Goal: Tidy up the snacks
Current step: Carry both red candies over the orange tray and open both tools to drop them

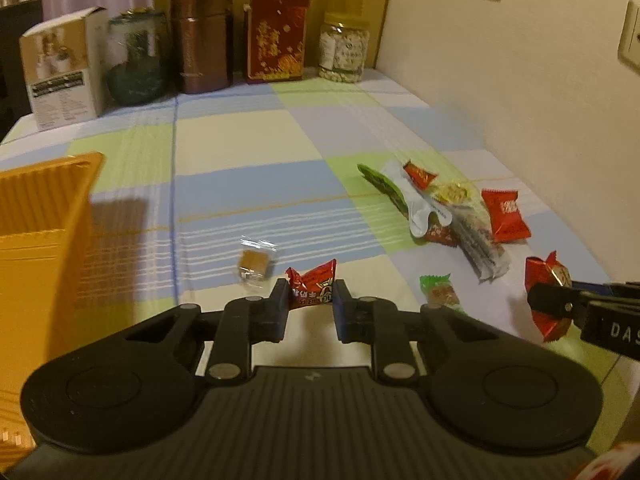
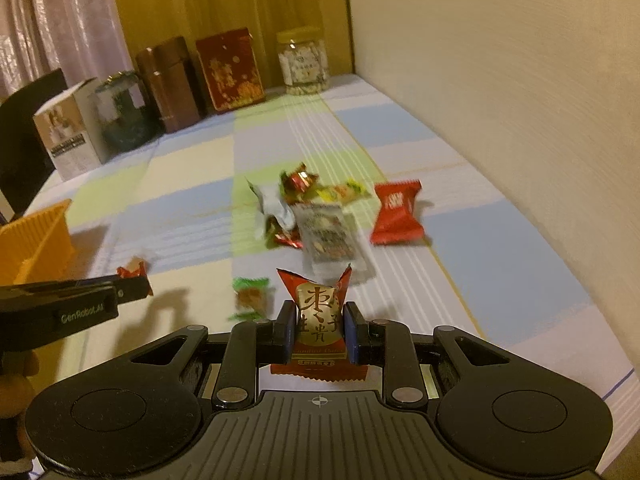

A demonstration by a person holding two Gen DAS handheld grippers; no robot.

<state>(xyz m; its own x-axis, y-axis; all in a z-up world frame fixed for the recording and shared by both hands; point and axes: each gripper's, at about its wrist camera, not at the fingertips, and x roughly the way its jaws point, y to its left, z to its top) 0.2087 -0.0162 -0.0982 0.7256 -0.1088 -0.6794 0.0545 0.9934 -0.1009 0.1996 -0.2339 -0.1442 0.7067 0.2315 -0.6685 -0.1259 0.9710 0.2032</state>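
Occluded, cropped and blurred regions.
Orange basket (image 1: 44, 216) cropped at the left edge; snack pile (image 2: 316, 216) at right-wrist frame centre motion-blurred, wrapper print illegible; red date candy (image 2: 320, 320) lower half hidden.

basket (image 1: 44, 216) left edge of frame | snack pile (image 1: 444, 208) right of centre on tablecloth (image 1: 248, 152) | boxes and jars (image 1: 200, 40) along top, behind | wrapped cube (image 1: 254, 263) just beyond my left fingers (image 1: 280, 300)

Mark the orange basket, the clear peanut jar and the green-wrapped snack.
orange basket (image 1: 44, 216): left wrist view, ribbed wall.
clear peanut jar (image 2: 304, 66): right wrist view, label.
green-wrapped snack (image 1: 440, 292): left wrist view, wrapper middle.
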